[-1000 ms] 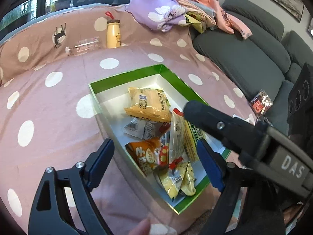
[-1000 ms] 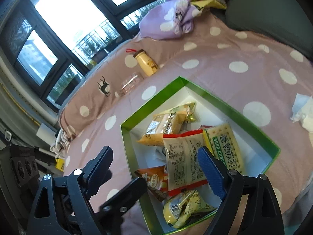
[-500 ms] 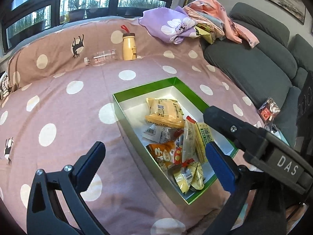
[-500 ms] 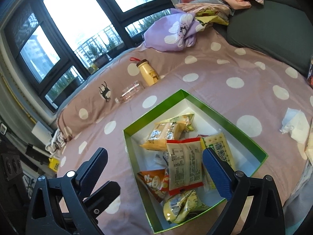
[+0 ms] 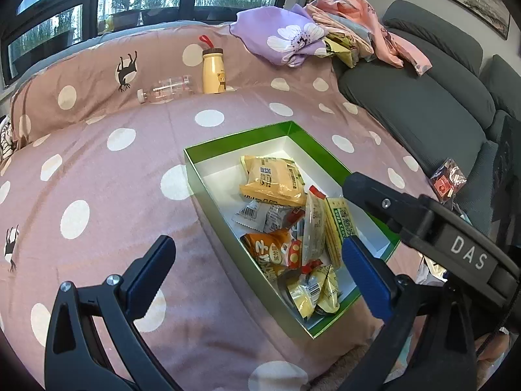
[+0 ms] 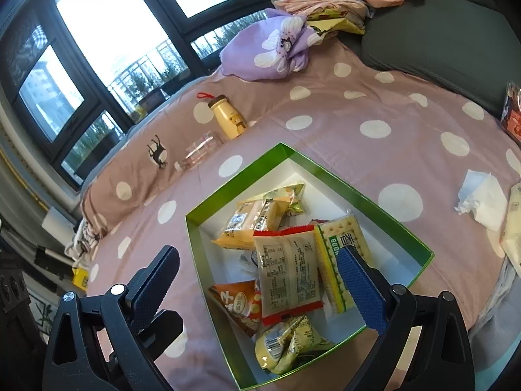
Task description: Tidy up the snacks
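Observation:
A green box [image 5: 234,137] with a white inside lies on the dotted pink blanket and holds several snack packets. Among them are a yellow-orange packet [image 5: 273,182], a red-edged clear packet [image 6: 286,270], a green cracker packet [image 6: 338,238], an orange packet [image 5: 270,251] and small yellow packs [image 6: 286,345]. My left gripper [image 5: 256,243] hovers open over the box's near left side, holding nothing. My right gripper [image 6: 257,254] hangs open above the box's near end, also empty. Its black arm [image 5: 423,221] crosses the right of the left wrist view.
A yellow bottle [image 5: 213,71] and a clear plastic bottle [image 5: 166,89] rest at the blanket's far edge. Heaped clothes [image 5: 325,36] lie on a grey sofa [image 5: 423,97]. A red packet [image 5: 447,179] sits on the sofa; a crumpled tissue [image 6: 482,198] lies right of the box.
Both pairs of jaws have spread a little wider. The left gripper has drawn back slightly from the box, which now looks smaller. The snacks have not moved.

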### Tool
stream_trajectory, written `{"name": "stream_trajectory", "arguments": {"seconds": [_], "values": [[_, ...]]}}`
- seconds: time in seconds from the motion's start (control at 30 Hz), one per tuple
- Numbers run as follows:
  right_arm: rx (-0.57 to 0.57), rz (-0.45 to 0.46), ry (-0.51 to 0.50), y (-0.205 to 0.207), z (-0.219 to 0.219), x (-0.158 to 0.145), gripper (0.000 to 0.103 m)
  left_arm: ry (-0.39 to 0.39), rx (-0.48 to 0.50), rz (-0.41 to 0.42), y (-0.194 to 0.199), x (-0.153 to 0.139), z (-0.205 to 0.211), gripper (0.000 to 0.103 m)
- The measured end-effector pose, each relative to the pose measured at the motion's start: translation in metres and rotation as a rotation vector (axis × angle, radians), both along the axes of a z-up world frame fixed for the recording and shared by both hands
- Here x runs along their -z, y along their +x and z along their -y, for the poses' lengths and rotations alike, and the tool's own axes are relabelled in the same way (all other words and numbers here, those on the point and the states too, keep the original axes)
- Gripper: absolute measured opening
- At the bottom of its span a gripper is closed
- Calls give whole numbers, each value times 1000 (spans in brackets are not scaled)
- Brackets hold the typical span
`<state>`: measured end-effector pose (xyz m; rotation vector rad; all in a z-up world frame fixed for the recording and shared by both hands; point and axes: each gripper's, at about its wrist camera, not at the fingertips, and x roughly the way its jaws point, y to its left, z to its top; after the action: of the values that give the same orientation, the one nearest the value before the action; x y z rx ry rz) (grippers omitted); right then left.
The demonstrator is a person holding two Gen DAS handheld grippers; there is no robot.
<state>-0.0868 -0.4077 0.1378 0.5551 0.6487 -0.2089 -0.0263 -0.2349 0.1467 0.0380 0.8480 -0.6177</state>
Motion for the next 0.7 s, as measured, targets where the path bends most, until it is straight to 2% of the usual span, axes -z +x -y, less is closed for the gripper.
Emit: {"name": "stream_trajectory", "arguments": {"seconds": [0.7], "values": [[30,-34,-26,-1,1,1,98,8,-5,-23,0,4,0,102]]}}
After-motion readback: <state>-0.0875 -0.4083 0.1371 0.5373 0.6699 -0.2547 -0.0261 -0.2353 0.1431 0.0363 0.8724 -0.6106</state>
